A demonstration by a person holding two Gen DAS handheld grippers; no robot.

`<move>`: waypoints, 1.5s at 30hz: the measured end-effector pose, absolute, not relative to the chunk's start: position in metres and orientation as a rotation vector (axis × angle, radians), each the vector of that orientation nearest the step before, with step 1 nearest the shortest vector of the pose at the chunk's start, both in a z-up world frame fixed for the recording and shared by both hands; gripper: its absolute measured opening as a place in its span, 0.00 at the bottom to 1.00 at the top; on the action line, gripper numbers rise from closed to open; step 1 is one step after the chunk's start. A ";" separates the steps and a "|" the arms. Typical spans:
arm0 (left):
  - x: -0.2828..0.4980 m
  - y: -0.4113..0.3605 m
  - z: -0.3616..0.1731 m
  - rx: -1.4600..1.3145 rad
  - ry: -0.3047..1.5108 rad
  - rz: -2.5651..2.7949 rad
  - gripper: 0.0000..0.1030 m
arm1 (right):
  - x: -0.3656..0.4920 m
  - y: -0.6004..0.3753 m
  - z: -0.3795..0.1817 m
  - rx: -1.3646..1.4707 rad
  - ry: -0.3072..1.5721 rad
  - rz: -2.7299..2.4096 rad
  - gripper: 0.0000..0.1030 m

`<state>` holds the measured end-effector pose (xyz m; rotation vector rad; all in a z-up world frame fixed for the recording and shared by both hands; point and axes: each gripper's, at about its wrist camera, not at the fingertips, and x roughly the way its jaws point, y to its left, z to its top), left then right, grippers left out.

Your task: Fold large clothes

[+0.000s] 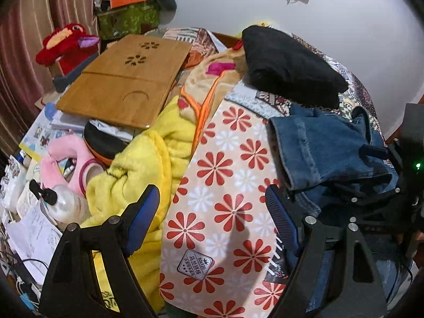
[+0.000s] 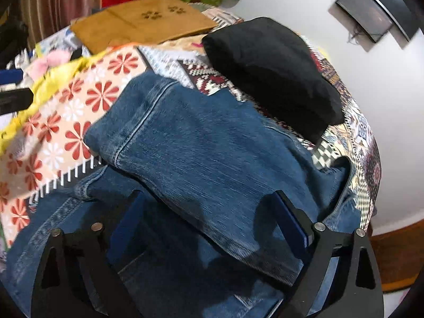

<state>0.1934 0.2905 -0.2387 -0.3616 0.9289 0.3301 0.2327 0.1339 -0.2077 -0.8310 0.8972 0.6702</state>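
Observation:
Blue denim jeans (image 2: 201,145) lie partly folded on the bed, one leg doubled over the rest. My right gripper (image 2: 208,198) hangs just above them with its jaws wide and the folded leg below the gap; neither pad presses the cloth. In the left wrist view the jeans (image 1: 326,145) sit at the right, on the edge of a flowered mat (image 1: 225,185). My left gripper (image 1: 212,193) stands open over that mat, holding nothing. A folded black garment (image 2: 270,74) rests behind the jeans.
A yellow fleece blanket (image 1: 148,164) is bunched left of the mat. Behind it lies a wooden lap board (image 1: 127,79). A pump bottle (image 1: 63,204), a pink plush (image 1: 69,156), papers and a red plush (image 1: 63,45) crowd the left side. A white wall stands behind the bed.

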 end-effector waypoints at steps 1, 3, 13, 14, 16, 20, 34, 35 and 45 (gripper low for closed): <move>0.194 0.291 -0.241 -0.370 0.933 0.330 0.79 | 0.232 0.137 -0.211 -0.842 0.900 0.678 0.82; 0.195 0.292 -0.244 -0.385 0.938 0.325 0.79 | 0.229 0.142 -0.216 -0.874 0.889 0.689 0.82; 0.194 0.286 -0.240 -0.388 0.932 0.314 0.79 | 0.226 0.152 -0.212 -0.852 0.826 0.736 0.19; 0.193 0.285 -0.237 -0.390 0.925 0.312 0.79 | 0.225 0.149 -0.207 -0.831 0.822 0.740 0.16; 0.191 0.283 -0.232 -0.391 0.912 0.310 0.79 | 0.225 0.144 -0.192 -0.775 0.799 0.742 0.11; 0.191 0.276 -0.223 -0.386 0.900 0.302 0.79 | 0.231 0.125 -0.160 -0.654 0.758 0.723 0.10; 0.202 0.230 -0.189 -0.295 0.864 0.232 0.79 | 0.253 0.013 -0.097 -0.373 0.720 0.537 0.08; 0.203 0.224 -0.187 -0.286 0.864 0.223 0.79 | 0.255 0.003 -0.097 -0.352 0.730 0.525 0.08; 0.217 0.184 -0.182 -0.225 0.893 0.187 0.80 | 0.282 -0.080 -0.129 -0.161 0.915 0.407 0.08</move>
